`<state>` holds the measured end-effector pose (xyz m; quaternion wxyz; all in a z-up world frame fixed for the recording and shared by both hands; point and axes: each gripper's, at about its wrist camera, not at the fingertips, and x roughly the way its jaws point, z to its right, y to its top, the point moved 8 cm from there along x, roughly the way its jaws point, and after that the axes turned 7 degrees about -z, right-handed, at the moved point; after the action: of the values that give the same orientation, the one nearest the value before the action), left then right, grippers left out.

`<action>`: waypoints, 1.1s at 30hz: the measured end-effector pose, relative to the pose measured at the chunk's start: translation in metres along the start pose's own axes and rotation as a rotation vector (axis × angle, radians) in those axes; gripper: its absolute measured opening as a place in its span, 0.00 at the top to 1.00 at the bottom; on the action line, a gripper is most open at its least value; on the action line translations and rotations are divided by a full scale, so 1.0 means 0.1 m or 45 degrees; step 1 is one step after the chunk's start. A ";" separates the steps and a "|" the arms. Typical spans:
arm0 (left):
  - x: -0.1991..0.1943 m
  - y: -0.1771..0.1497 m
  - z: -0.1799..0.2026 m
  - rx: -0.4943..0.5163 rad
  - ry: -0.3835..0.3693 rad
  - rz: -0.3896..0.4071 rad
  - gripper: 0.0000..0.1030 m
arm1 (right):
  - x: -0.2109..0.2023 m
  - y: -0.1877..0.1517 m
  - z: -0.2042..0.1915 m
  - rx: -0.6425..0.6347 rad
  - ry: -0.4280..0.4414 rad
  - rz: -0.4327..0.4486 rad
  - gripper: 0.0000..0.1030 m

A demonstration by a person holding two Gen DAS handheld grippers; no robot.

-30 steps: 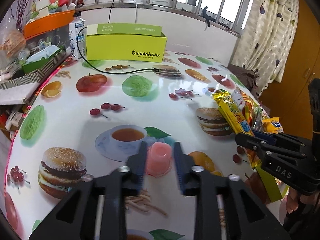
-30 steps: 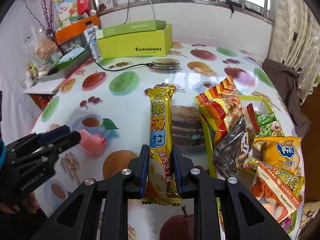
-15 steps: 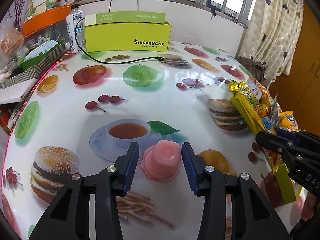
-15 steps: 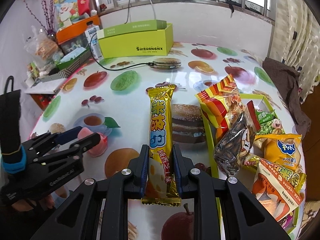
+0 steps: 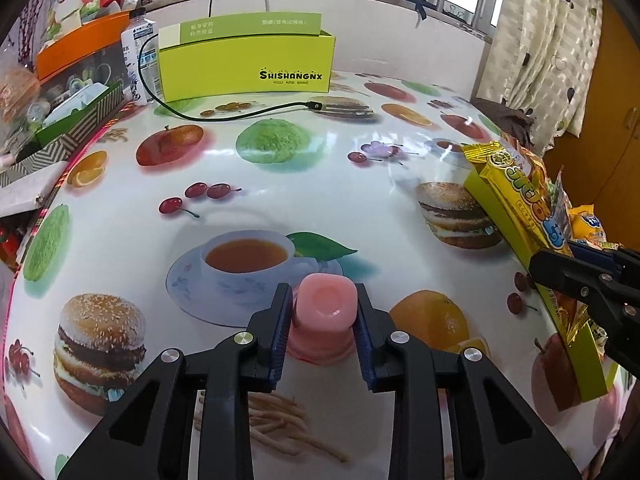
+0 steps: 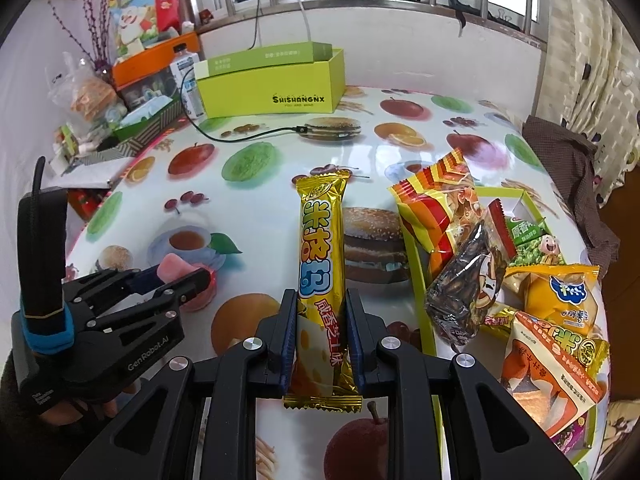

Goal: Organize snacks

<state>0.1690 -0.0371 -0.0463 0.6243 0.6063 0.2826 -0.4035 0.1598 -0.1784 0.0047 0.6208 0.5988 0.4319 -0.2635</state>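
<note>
Two grippers are at work over my round table (image 5: 120,208), which wears a glossy cloth printed with burgers, fruit and teacups. My left gripper (image 5: 322,322) has just been closing, and its blue ribbed pads now sit against both sides of the pink jelly cup (image 5: 326,306), which stands upside down on the cloth, broad rim down and dimpled base up, right in the centre of the jaws. It is a small, smooth, slightly translucent plastic cup that tapers upward, so I judge a squeeze too high could let it slip out. My right gripper (image 6: 322,330) is pinched tight on the lower third of a long yellow snack bar (image 6: 322,248) in shiny crinkled foil, its long axis running straight ahead along the fingers and its far end hanging free above the table. What matters next is that the green tray (image 6: 416,264), already heaped with crisp bags, seeds and peas, lies just to the right of the bar and well off to the right of the cup, so my right hand is the nearer one. A tall green box (image 5: 244,64) stands open at the far edge by the window.
</note>
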 end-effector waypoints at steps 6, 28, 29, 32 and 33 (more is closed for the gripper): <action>-0.07 0.00 0.05 0.020 -0.001 0.015 0.70 | -0.08 -0.01 0.06 0.012 -0.003 0.013 0.80; -0.37 0.04 0.28 0.057 -0.074 0.082 0.73 | -0.40 -0.20 0.36 0.108 -0.008 0.082 0.80; -0.38 0.05 0.25 0.052 -0.058 0.090 0.66 | -0.39 -0.21 0.36 0.111 -0.005 0.079 0.80; -0.33 0.02 0.19 0.041 -0.047 0.083 0.49 | -0.38 -0.24 0.34 0.114 0.003 0.074 0.80; -0.31 -0.01 0.18 0.037 -0.063 0.074 0.49 | -0.38 -0.25 0.34 0.116 0.006 0.075 0.80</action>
<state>0.1496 -0.0502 -0.0187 0.6336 0.6131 0.2435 -0.4043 0.1281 -0.2221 0.0208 0.5994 0.6396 0.4031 -0.2630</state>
